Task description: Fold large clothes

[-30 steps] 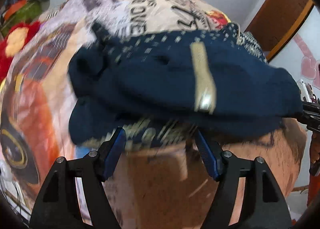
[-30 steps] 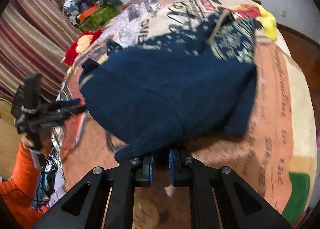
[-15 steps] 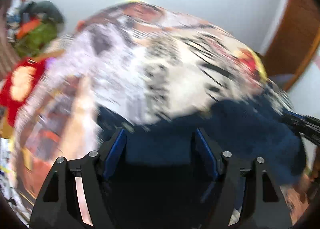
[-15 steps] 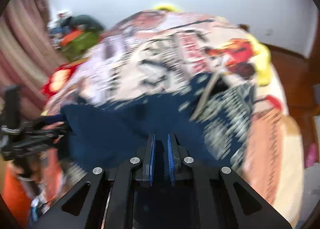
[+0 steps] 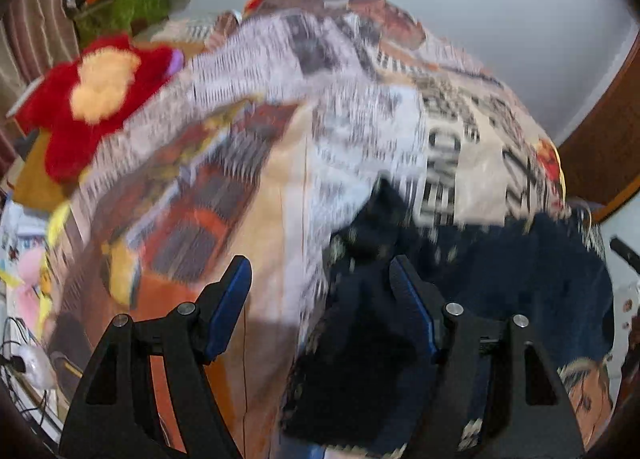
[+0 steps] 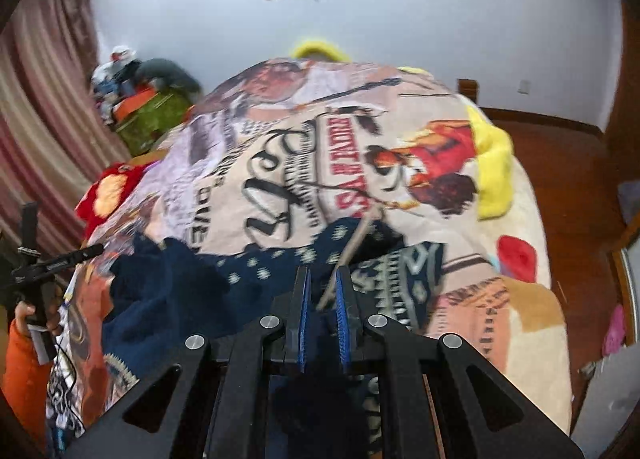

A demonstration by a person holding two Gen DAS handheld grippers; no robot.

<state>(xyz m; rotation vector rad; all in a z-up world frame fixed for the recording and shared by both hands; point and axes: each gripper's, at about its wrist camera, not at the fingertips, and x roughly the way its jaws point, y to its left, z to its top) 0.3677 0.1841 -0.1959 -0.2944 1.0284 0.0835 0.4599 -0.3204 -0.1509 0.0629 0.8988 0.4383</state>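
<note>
We see a dark blue sweater (image 6: 168, 299) with a pale knitted pattern lying bunched near the front edge of a bed, on its printed blanket (image 6: 400, 163). Our right gripper (image 6: 322, 299) has its jaws nearly together, pinching a fold of the sweater. Our left gripper (image 5: 320, 299) stands wide apart with bare blanket between its fingers; the sweater (image 5: 520, 279) lies beside and behind its right finger, gripped by nothing there. A red plush toy (image 5: 80, 107) sits at the bed's left edge, a yellow one (image 6: 492, 175) near the right edge.
</note>
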